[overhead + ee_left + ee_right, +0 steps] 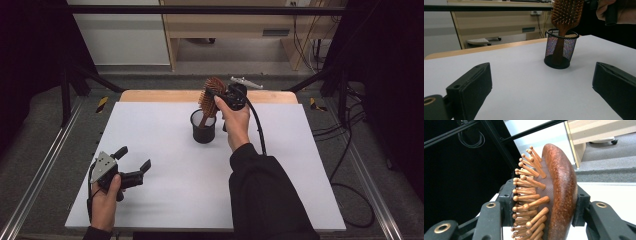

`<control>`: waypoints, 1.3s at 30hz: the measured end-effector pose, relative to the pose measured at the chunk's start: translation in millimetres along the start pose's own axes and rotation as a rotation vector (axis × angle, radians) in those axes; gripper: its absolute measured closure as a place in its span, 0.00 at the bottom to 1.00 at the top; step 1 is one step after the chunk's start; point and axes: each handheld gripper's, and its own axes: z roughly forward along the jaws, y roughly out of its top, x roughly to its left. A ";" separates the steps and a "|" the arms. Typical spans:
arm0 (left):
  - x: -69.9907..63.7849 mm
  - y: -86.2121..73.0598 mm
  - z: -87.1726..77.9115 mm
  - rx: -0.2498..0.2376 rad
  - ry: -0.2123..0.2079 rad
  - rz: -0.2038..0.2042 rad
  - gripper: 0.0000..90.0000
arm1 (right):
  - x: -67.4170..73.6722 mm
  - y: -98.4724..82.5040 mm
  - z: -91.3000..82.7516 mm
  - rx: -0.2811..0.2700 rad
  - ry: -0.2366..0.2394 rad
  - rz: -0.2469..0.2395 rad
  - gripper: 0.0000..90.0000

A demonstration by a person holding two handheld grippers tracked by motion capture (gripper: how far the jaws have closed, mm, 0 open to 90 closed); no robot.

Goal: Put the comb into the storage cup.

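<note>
A wooden hairbrush (209,97) with wooden bristles stands handle-down in a black mesh cup (203,127) at the middle of the white table top (165,140). My right gripper (214,93) is shut on the brush's head, one jaw on the bristles and one on the smooth back (562,192). In the left gripper view the brush (566,12) rises out of the mesh cup (560,48). My left gripper (133,158) rests open near the table's front left corner, with nothing between its jaws (541,87).
A wooden strip (165,95) runs along the table's far edge. Beyond it stand a light wooden desk (240,25) and cables on the floor. Metal rails (45,165) flank the table on both sides.
</note>
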 end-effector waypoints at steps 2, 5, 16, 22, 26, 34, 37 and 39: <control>0.0 -0.2 0.3 0.002 0.000 0.001 0.03 | -1.9 -0.3 0.4 -0.001 -0.002 0.004 0.55; -0.3 -0.3 0.8 0.004 0.000 0.002 0.03 | -6.1 -0.5 1.0 -0.003 -0.005 0.016 0.55; -0.4 -0.5 1.1 0.006 -0.002 0.004 0.03 | -13.5 -0.2 2.7 0.000 0.003 0.027 0.54; 0.1 -0.9 1.2 0.007 0.000 0.002 0.03 | -17.4 0.0 2.6 0.003 0.006 0.034 0.54; 0.2 -1.1 1.5 0.008 0.001 0.003 0.03 | -19.1 0.2 2.5 0.007 0.007 0.036 0.53; 0.0 -1.1 1.2 0.009 0.002 0.002 0.03 | -21.3 0.7 2.0 0.014 0.000 0.031 0.52; -0.1 -1.1 1.3 0.009 0.002 0.002 0.03 | -22.0 0.8 1.7 0.017 -0.003 0.026 0.51; -0.3 -1.1 1.3 0.010 0.001 0.004 0.03 | -22.0 1.0 1.5 0.020 -0.005 0.017 0.51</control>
